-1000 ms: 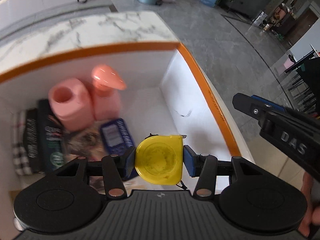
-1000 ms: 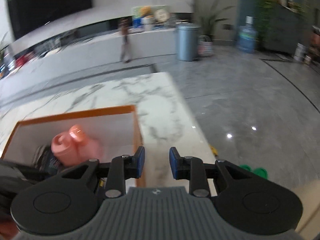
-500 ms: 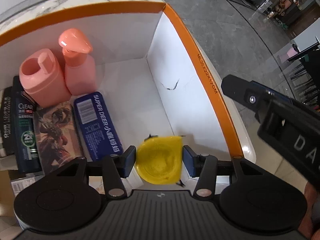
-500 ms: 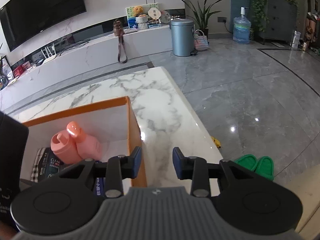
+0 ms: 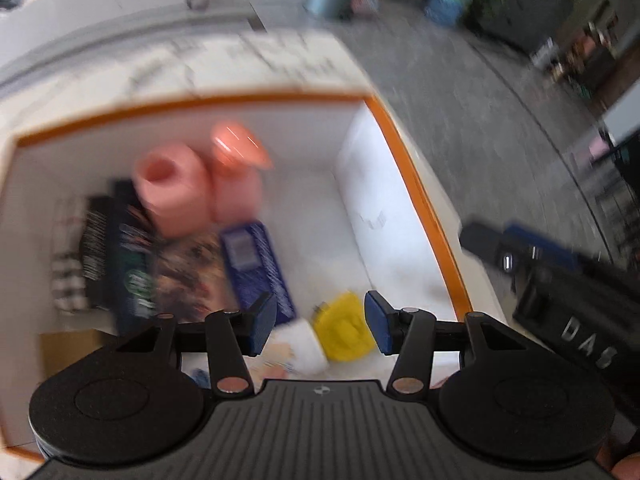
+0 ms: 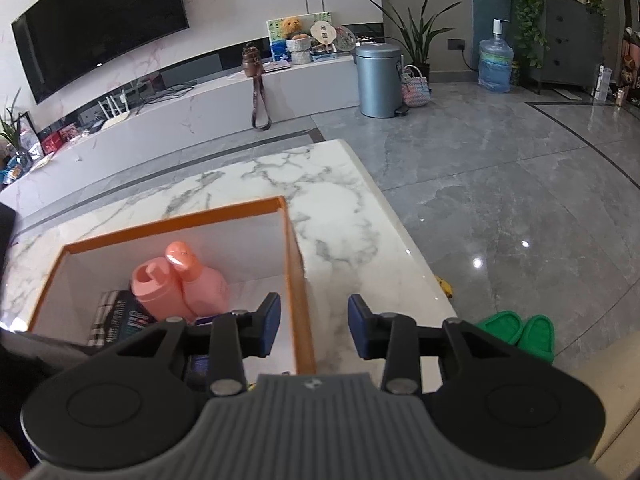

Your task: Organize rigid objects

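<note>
A yellow tape measure (image 5: 345, 333) lies on the floor of the orange-rimmed white box (image 5: 416, 196), near its right wall. My left gripper (image 5: 320, 326) is open above it, with nothing between the fingers. In the box stand two pink bottles (image 5: 172, 192), with a blue tin (image 5: 256, 264), a dark bottle and a picture card lying beside them. My right gripper (image 6: 314, 332) is open and empty, hovering over the box's right rim (image 6: 298, 292); the pink bottles (image 6: 180, 284) show below it. The left wrist view is blurred.
The box sits on a white marble table (image 6: 332, 208) whose right edge drops to a grey tiled floor. Green slippers (image 6: 516, 334) lie on the floor. The right gripper's body (image 5: 568, 304) shows at the right of the left wrist view.
My left gripper has opened and let go of the yellow tape measure, which now lies in the box, and it has risen. My right gripper has opened a little wider.
</note>
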The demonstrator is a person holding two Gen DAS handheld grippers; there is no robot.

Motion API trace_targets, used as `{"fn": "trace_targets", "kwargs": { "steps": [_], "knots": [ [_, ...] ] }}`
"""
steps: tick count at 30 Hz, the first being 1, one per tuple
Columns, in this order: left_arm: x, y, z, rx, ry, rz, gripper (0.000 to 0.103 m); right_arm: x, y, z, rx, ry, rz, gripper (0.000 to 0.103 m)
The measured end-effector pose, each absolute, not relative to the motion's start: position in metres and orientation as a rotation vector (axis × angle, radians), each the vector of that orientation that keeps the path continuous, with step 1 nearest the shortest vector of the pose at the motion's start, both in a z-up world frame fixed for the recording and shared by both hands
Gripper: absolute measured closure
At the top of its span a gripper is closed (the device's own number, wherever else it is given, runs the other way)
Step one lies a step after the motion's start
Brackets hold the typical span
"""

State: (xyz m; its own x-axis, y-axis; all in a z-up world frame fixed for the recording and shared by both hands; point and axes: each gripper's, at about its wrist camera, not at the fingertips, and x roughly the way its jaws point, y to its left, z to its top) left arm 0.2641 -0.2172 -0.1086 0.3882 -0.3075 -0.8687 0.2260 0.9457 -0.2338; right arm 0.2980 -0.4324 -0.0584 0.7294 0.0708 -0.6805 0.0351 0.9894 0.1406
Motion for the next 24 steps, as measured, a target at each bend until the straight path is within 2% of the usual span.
{"fn": "trace_targets", "kwargs": {
  "steps": [10,16,21,24],
  "knots": [
    [0.216,-0.186,-0.017,0.048,0.707,-0.210,0.044,0.265,-0.408,-0.037,0.119,0.721,0.072,0.061],
    [0.174,-0.167,0.016,0.062,0.512,-0.121,0.043,0.238,-0.388,-0.023,0.098,0.674,0.119,0.057],
    [0.143,-0.152,0.027,0.043,0.407,-0.058,0.038,0.212,-0.371,-0.011,0.085,0.602,0.147,0.056],
    [0.129,-0.145,0.024,0.030,0.359,-0.024,0.030,0.196,-0.362,-0.007,0.083,0.549,0.148,0.048]
  ]
}}
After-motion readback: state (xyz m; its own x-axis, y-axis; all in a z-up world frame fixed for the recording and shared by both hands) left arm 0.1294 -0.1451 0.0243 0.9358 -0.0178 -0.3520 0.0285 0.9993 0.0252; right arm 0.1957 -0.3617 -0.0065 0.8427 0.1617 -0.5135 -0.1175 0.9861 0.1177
